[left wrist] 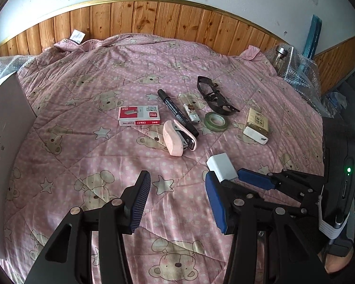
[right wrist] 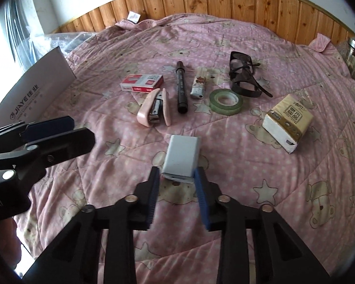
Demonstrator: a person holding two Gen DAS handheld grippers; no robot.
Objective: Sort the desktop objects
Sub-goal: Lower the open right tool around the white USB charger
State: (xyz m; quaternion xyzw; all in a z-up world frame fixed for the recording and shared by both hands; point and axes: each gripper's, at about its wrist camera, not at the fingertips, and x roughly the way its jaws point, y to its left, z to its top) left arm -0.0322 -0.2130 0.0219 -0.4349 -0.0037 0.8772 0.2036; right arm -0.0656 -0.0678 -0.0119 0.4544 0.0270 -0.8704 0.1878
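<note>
Pink quilt: soft and puckered over the bed; it could let things tilt or slide when nudged.
Left hand-held gripper: released, jaws wide, holding nothing, left of the charger.
White charger: smooth, boxy block, its near end between the fingertips of the right hand-held gripper.
Right hand-held gripper grip: clenched on the charger's end only.
Risk: such a shallow hold may let it pivot or slip out.
Beyond the grippers: stapler, marker, tape roll.
</note>
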